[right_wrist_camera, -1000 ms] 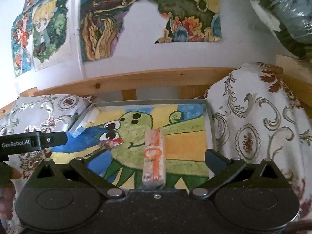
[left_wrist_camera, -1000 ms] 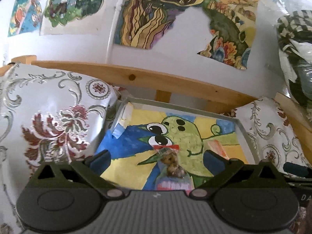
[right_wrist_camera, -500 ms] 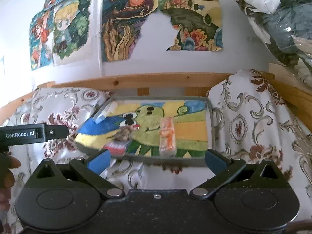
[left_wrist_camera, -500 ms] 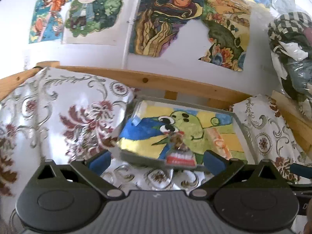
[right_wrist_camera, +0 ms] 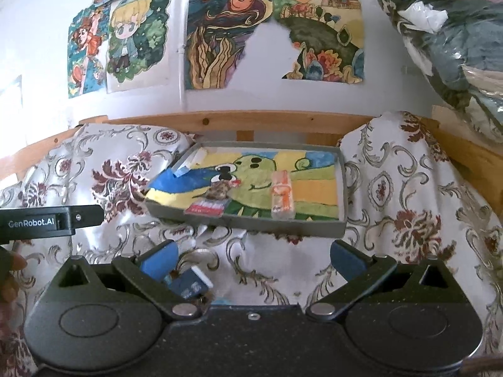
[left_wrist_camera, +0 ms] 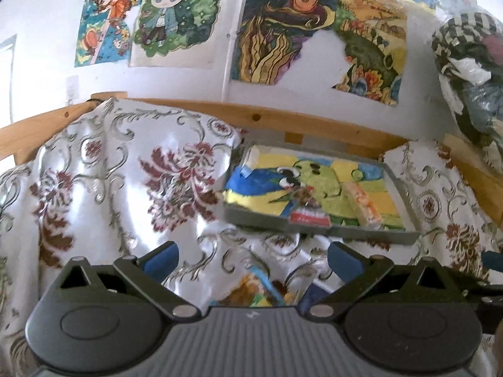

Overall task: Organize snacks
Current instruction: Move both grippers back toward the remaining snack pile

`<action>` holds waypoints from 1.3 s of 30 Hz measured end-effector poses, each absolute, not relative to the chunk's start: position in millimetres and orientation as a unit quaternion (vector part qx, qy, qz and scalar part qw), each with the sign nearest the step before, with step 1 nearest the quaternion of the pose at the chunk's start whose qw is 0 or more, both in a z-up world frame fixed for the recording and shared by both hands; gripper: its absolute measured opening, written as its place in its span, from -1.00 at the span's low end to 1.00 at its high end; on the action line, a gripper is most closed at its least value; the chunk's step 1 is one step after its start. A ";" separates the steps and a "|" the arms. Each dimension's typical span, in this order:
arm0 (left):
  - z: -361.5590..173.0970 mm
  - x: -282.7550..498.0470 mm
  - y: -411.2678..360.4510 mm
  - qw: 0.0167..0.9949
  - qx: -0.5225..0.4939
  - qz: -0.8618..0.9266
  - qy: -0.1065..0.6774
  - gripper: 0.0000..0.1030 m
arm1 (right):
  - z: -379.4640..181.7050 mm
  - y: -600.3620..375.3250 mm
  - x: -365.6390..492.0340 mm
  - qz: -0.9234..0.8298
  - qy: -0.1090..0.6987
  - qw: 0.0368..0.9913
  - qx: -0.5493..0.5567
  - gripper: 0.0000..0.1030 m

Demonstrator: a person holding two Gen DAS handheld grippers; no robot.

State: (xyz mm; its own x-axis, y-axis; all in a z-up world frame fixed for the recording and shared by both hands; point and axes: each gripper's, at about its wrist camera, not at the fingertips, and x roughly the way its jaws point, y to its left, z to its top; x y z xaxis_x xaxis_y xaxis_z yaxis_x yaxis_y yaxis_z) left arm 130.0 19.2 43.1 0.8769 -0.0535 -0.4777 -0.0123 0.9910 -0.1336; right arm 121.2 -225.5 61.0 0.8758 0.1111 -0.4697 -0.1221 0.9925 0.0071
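snack packets (left_wrist_camera: 261,292) under left gripper (left_wrist_camera: 251,256) half hidden by its body, blurred, print unreadable. dark blue packet (right_wrist_camera: 188,284) beside right gripper's left finger (right_wrist_camera: 157,259), lower part covered by the housing, label too small to read. red-banded snack bag (right_wrist_camera: 207,205) in tray (right_wrist_camera: 342,194): text illegible. bundle in plastic (right_wrist_camera: 456,40) cut off at the right edge. a hand (right_wrist_camera: 8,279) cut by the left edge, mostly out of view.
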 end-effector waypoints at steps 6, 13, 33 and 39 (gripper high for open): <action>31.8 110.0 22.5 0.964 -0.053 -0.009 0.261 0.99 | 53.0 -226.0 95.6 0.061 0.247 0.967 -0.002 0.99; 20.1 94.4 21.5 0.961 -0.027 -0.016 0.276 0.99 | 39.2 -220.9 75.1 0.061 0.262 0.963 -0.003 0.99; -10.7 77.8 34.9 0.933 -0.008 -0.003 0.360 0.99 | 5.0 -206.7 53.2 0.096 0.325 0.941 -0.023 0.99; -17.0 80.2 40.9 0.926 -0.018 0.000 0.377 0.99 | -3.3 -202.6 54.5 0.106 0.340 0.934 -0.023 0.99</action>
